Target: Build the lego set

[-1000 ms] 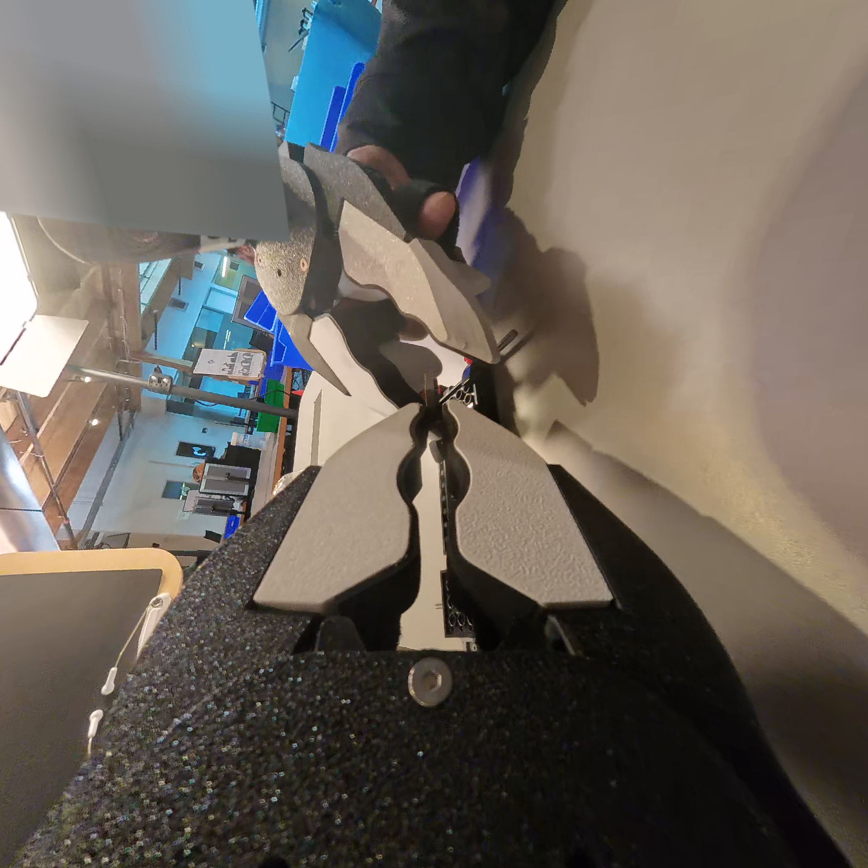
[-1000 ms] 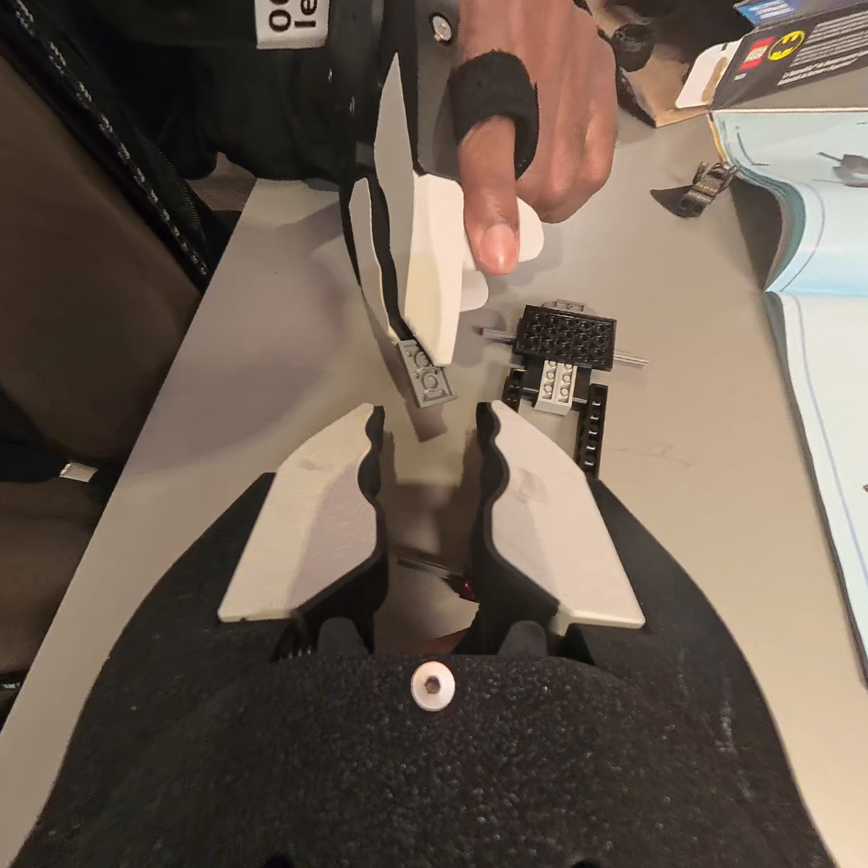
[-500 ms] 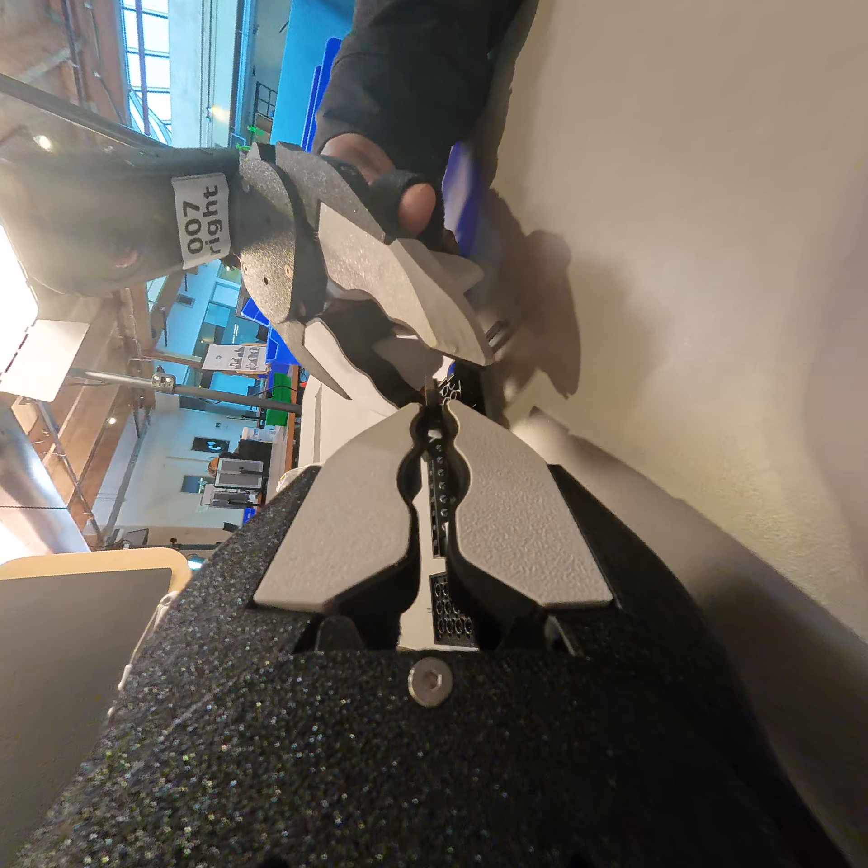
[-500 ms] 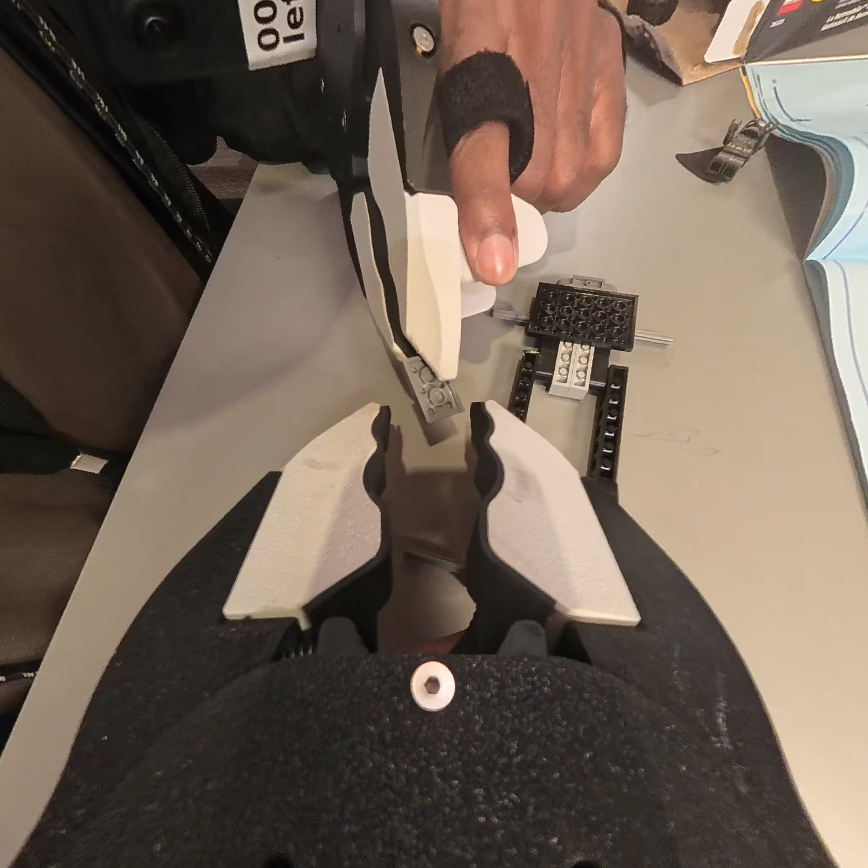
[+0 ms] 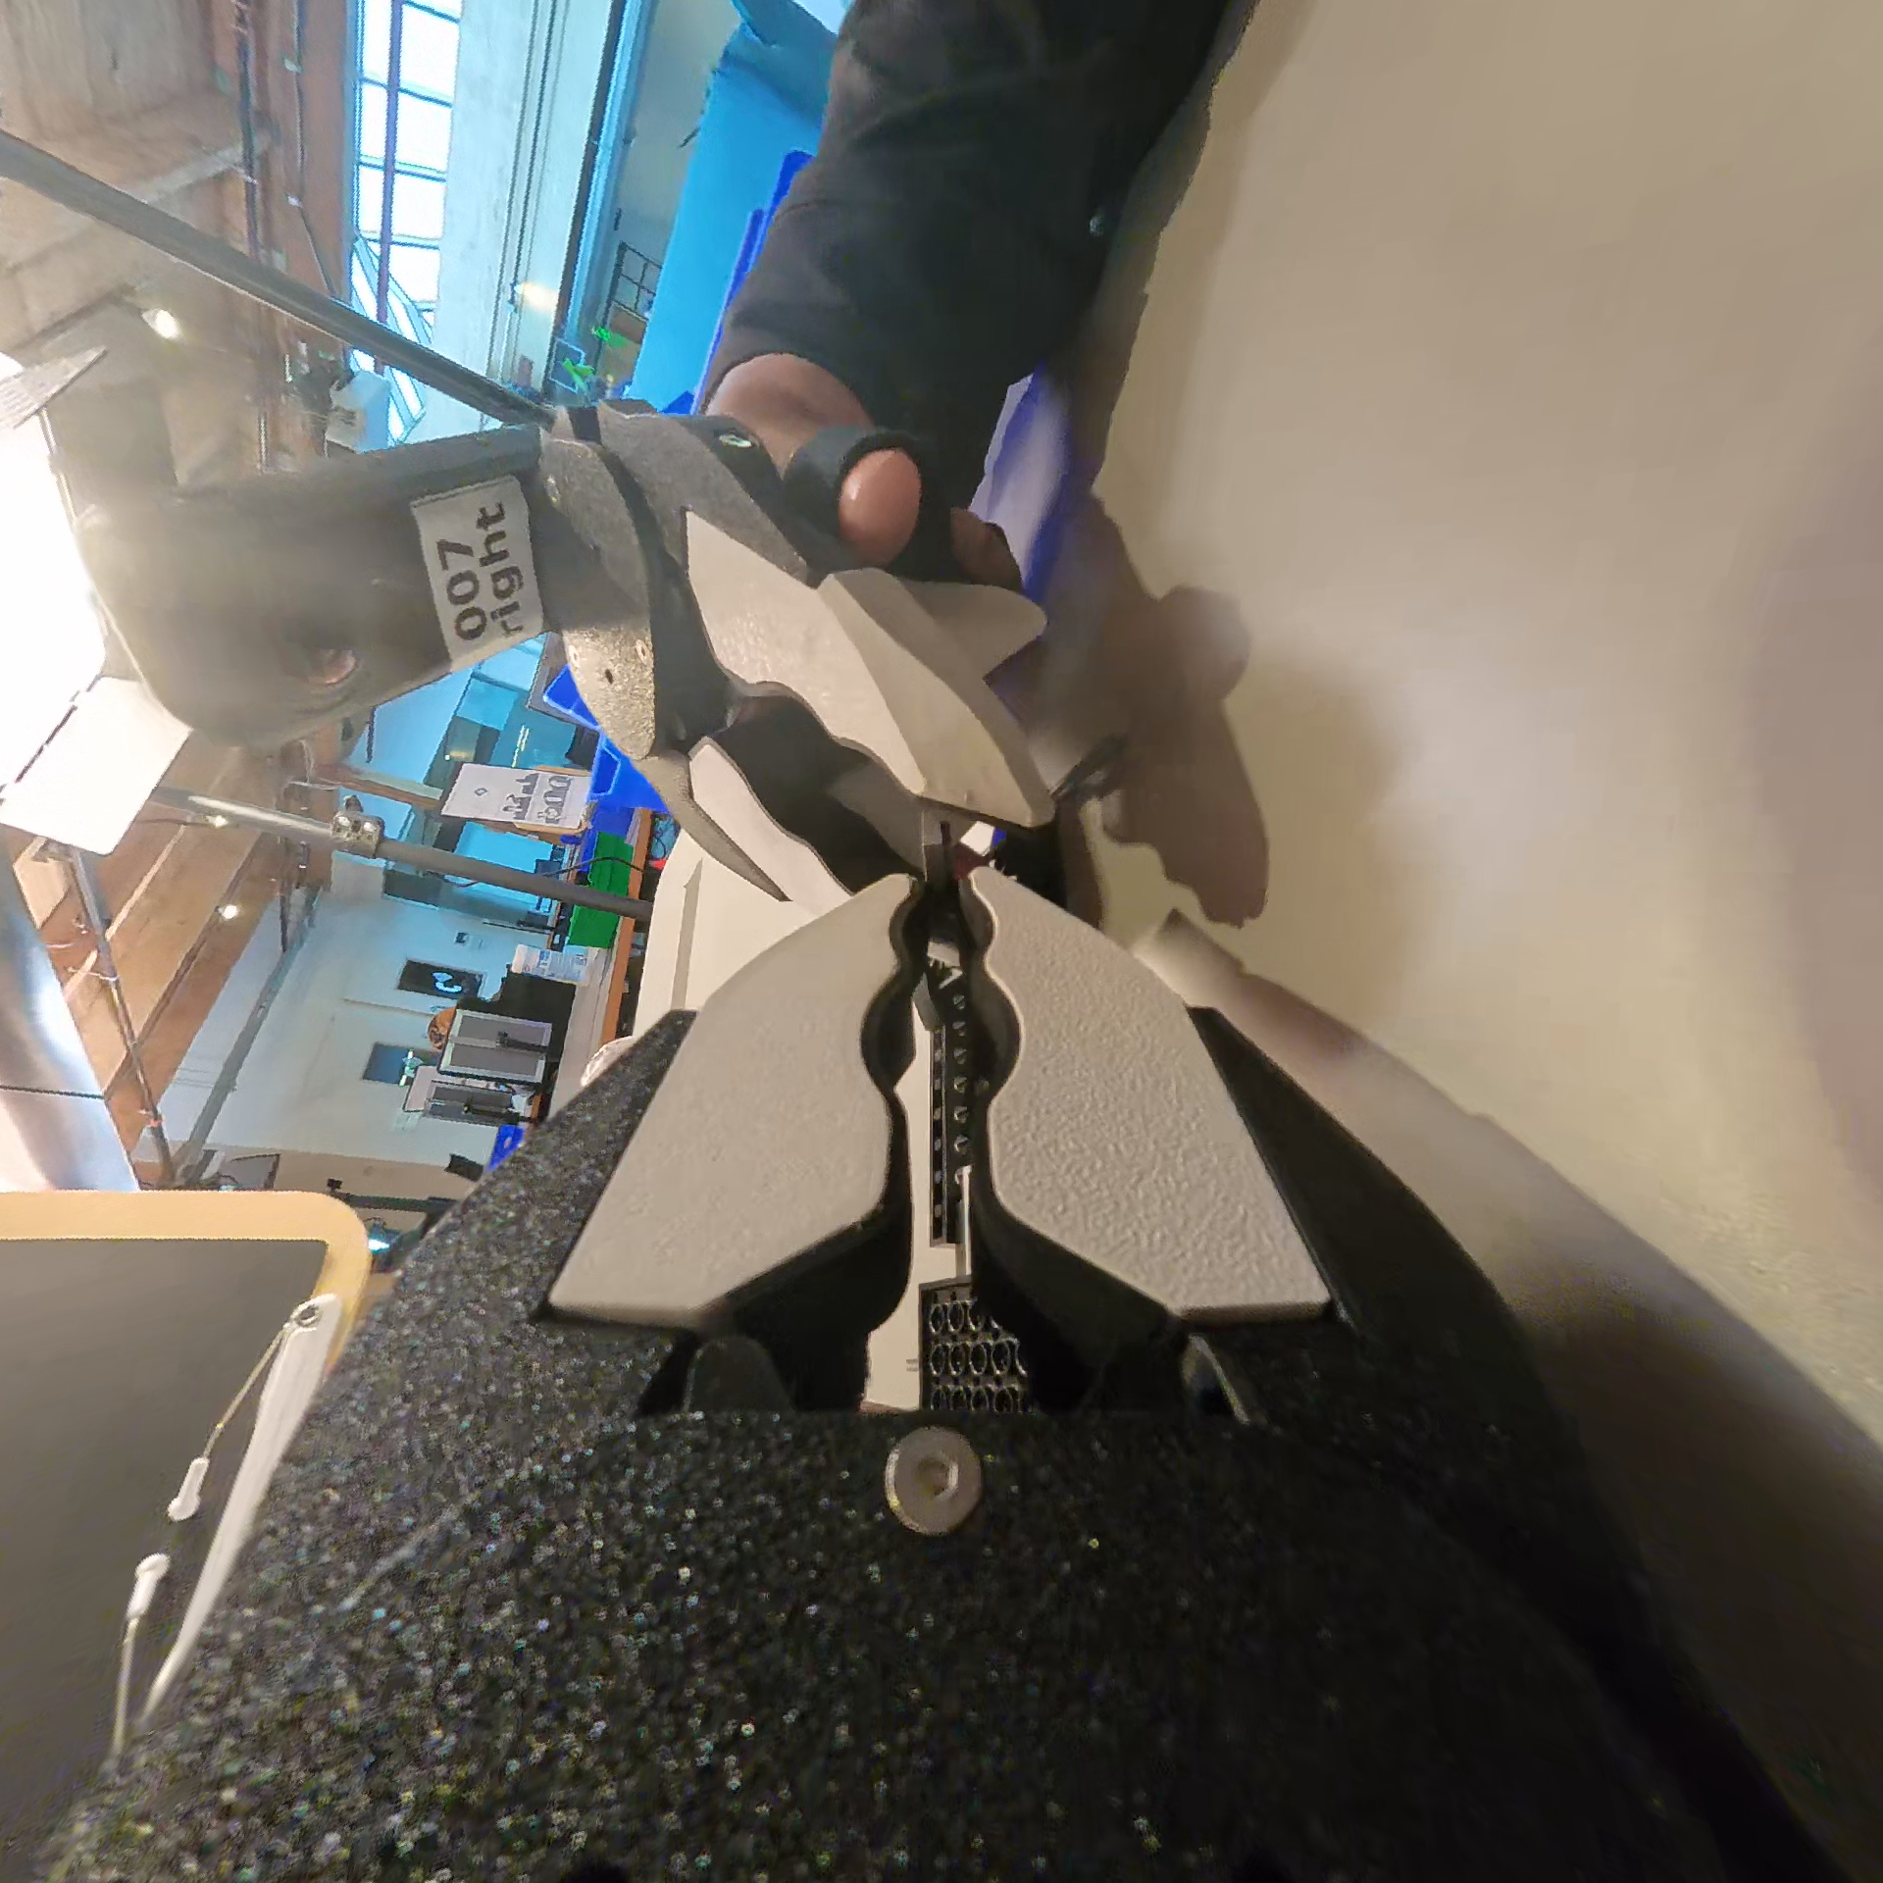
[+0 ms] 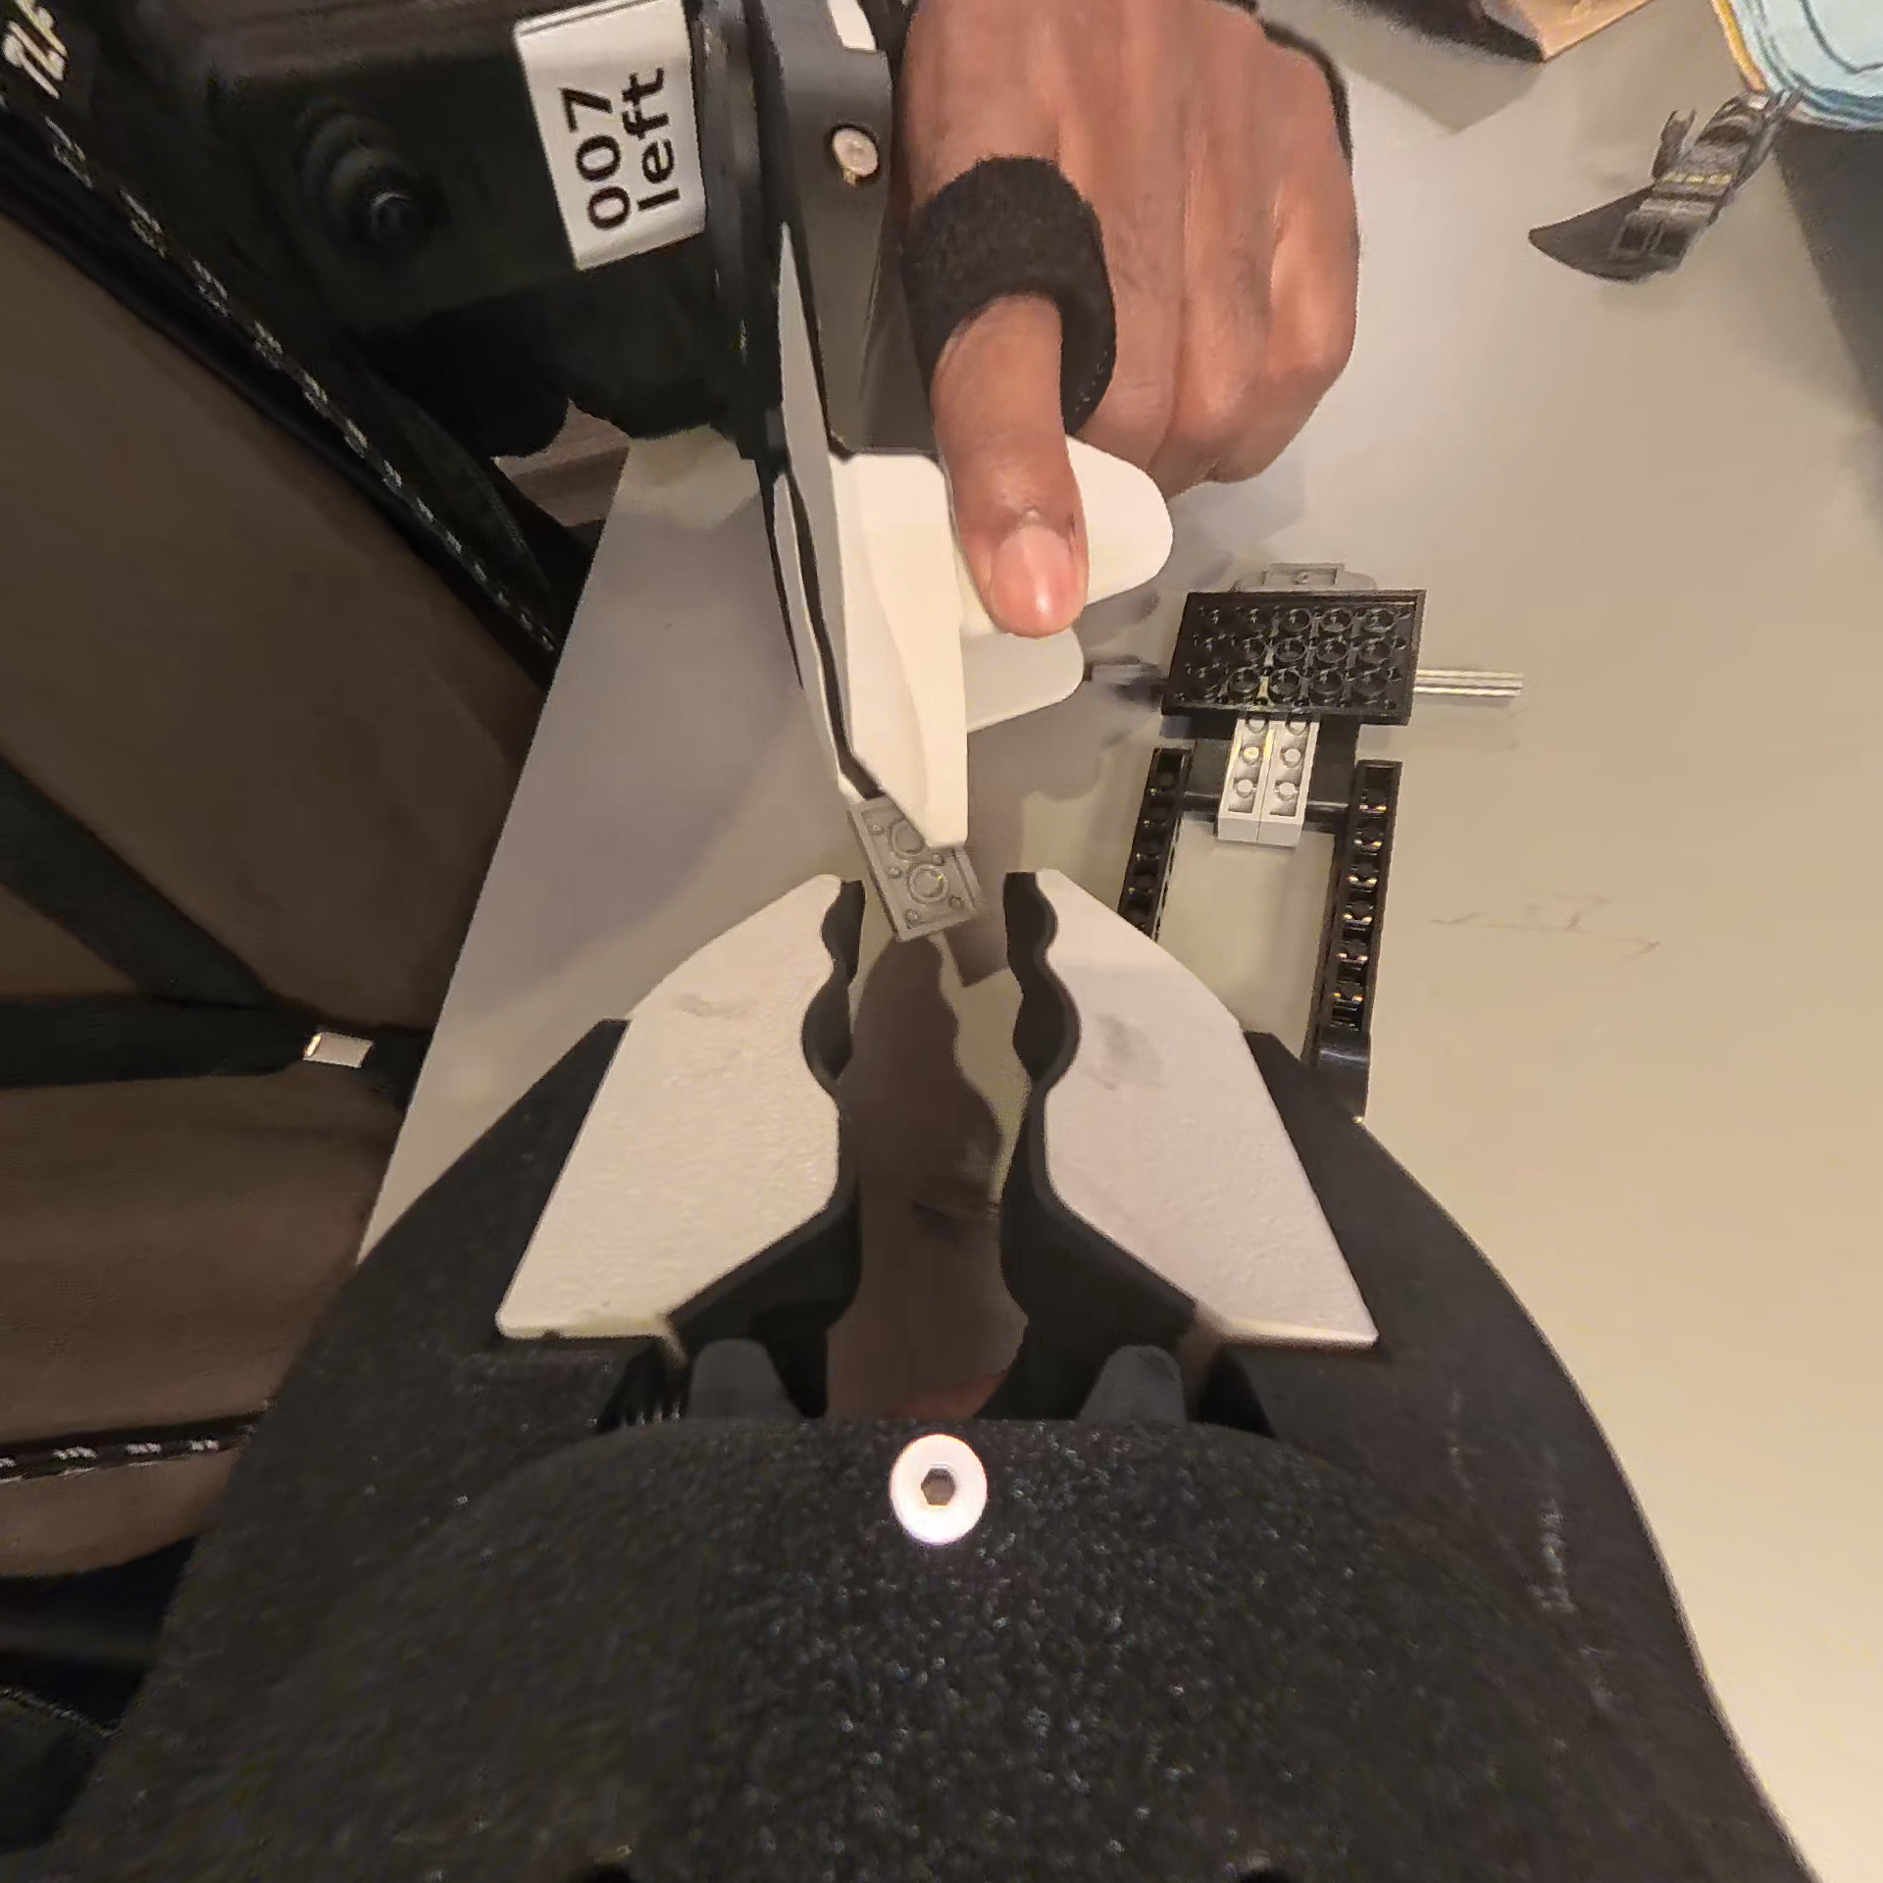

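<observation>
Clearly left gripper (image 6: 912, 815) clamps a grey plate (image 6: 922, 881) between right gripper's (image 6: 922, 897) parted fingers.

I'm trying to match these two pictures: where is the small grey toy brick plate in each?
Left wrist view: a thin edge-on sliver pinched between the near fingers, centre, grey plate.
Right wrist view: centre, hanging from the far gripper's fingertips.
Shared landmark: black brick frame on the table.

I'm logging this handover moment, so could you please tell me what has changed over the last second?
The right gripper has moved up to the grey plate, and its fingers have narrowed around the plate's free end without visibly pressing on it. The left gripper stays clamped on the plate. The black brick frame on the table has not moved.
</observation>
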A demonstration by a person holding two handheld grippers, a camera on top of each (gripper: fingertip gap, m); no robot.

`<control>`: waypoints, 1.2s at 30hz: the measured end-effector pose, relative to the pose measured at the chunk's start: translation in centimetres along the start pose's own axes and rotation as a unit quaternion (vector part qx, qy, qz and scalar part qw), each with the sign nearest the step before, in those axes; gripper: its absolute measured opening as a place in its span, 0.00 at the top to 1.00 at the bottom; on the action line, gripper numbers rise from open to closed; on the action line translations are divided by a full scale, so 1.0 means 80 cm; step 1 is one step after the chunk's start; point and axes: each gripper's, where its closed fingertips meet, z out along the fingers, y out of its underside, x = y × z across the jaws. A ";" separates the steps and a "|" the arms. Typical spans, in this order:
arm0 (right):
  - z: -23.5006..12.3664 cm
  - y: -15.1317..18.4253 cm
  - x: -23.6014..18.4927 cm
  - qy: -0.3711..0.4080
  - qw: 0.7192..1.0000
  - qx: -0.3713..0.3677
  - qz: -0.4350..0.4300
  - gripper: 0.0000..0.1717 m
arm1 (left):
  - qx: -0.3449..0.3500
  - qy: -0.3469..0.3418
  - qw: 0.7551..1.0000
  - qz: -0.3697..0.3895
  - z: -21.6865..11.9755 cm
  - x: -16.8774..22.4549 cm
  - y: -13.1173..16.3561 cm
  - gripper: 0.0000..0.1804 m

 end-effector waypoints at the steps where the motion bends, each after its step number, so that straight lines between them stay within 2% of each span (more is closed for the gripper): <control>1: -0.001 -0.002 -0.001 -0.002 1.000 0.003 0.003 0.84 | 0.005 -0.002 1.000 -0.008 0.000 -0.002 0.000 0.97; 12: -0.004 -0.003 -0.007 -0.040 0.998 0.014 0.038 0.86 | 0.012 0.001 1.000 -0.001 0.001 0.000 -0.002 0.97; 20: -0.004 -0.007 0.000 -0.016 0.999 0.025 0.038 0.89 | 0.003 -0.008 1.000 -0.022 -0.001 -0.005 0.004 0.97; 22: -0.006 -0.011 0.004 0.001 0.999 0.035 0.036 0.89 | 0.004 -0.013 0.998 -0.056 -0.005 -0.011 0.006 0.93; 25: -0.012 -0.017 0.015 0.037 0.997 0.049 0.036 0.89 | 0.013 -0.020 0.989 -0.149 -0.019 -0.029 0.013 0.89; 28: -0.018 -0.020 0.031 0.085 0.994 0.055 0.036 0.89 | 0.000 -0.011 0.965 -0.261 -0.034 -0.045 0.033 0.83; 30: -0.022 -0.018 0.041 0.117 0.991 0.052 0.036 0.89 | -0.029 0.028 0.942 -0.332 -0.042 -0.041 0.054 0.75; 32: -0.023 -0.012 0.050 0.143 0.988 0.037 0.035 0.89 | -0.066 0.062 0.928 -0.361 -0.052 -0.028 0.076 0.72; 36: -0.021 -0.004 0.059 0.174 0.984 0.012 0.033 0.89 | -0.109 0.098 0.908 -0.392 -0.069 -0.011 0.105 0.72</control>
